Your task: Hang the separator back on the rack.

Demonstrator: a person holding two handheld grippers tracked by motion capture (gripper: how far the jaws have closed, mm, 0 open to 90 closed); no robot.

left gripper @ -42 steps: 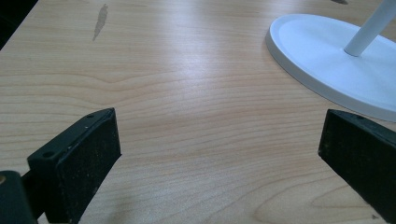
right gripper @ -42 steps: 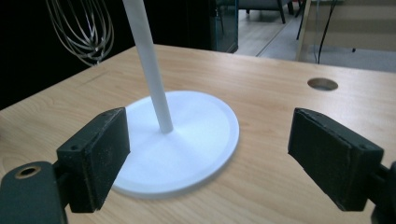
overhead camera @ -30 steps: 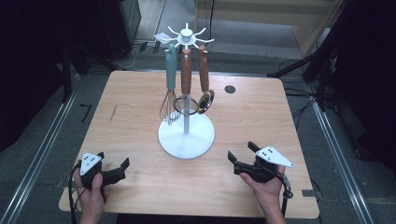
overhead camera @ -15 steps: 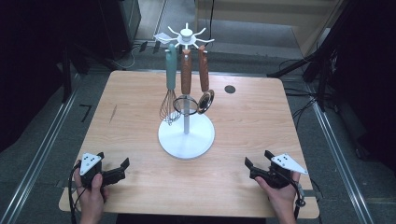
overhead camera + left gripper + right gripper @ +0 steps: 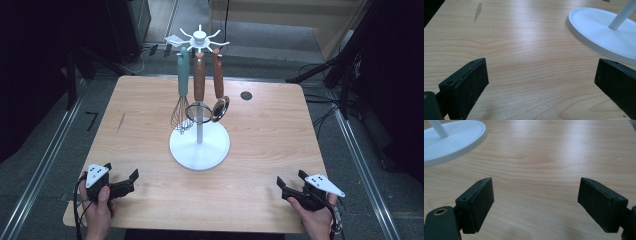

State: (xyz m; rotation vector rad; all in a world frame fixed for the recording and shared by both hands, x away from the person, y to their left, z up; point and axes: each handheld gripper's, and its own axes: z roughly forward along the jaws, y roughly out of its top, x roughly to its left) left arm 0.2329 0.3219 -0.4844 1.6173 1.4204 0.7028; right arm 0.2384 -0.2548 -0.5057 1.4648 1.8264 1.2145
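Both claws rest low at the near edge of the desk (image 5: 280, 125), jaws spread wide with only bare wood between them. The left claw (image 5: 131, 181) sits at the near left corner, the right claw (image 5: 292, 182) at the near right. The white utensil stand (image 5: 199, 145) lies ahead of and between them, well apart from each. From its top hang a teal-handled whisk (image 5: 182, 95) and two brown-handled utensils (image 5: 209, 80).
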